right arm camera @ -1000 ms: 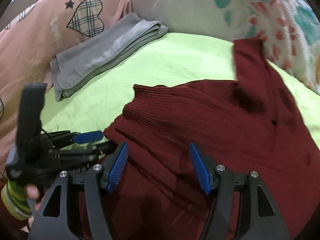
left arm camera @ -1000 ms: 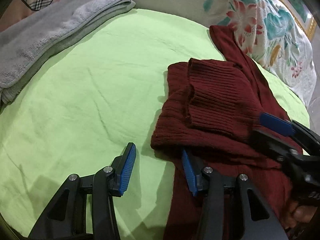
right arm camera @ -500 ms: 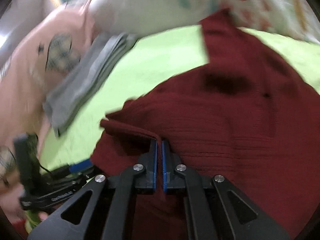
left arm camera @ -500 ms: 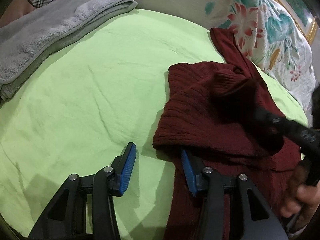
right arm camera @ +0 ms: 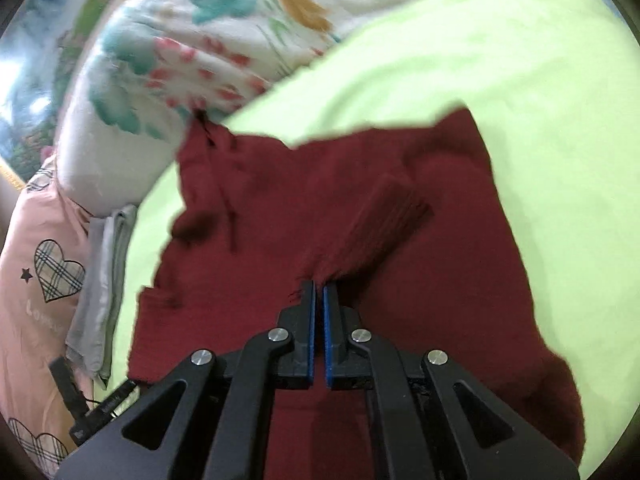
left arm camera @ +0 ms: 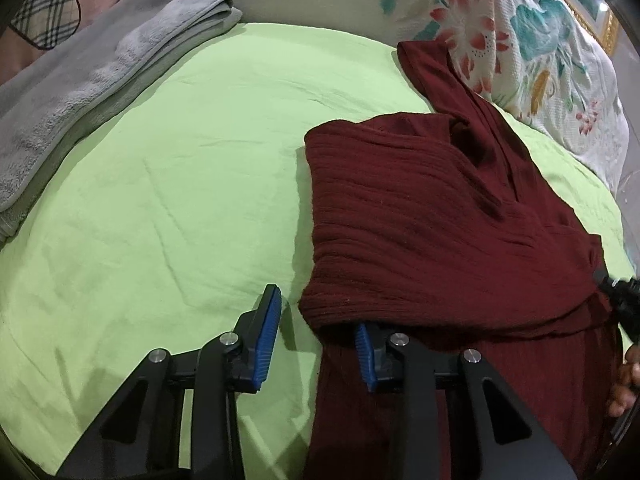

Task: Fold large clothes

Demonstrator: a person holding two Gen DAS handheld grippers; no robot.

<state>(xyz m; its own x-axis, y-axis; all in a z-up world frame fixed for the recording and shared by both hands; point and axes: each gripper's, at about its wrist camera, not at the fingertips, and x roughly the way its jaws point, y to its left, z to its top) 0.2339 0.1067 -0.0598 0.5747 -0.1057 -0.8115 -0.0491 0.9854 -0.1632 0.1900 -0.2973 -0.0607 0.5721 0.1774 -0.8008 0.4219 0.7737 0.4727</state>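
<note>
Right now the left gripper point(left arm camera: 316, 340) is resting low on the green sheet point(left arm camera: 180, 200) with its 2 blue pads spread wide apart, nothing between them. Its right finger is sitting tucked under the near folded edge of the maroon sweater point(left arm camera: 420, 232), while its left finger is lying on bare sheet just beside that edge. The sweater is lying ahead and to the right of these tongs, with 1 sleeve trailing away toward the floral pillow point(left arm camera: 520, 40). Far off to the left of the tongs, a folded grey towel point(left arm camera: 80, 80) is lying along the sheet's edge.

Meanwhile the right gripper point(right arm camera: 319, 292) is pinching a ribbed fold of the maroon sweater point(right arm camera: 280, 220), its pads drawn together on the cloth, which is bunching just ahead of the tips. This view is blurring, so finer detail is hard to tell.
</note>
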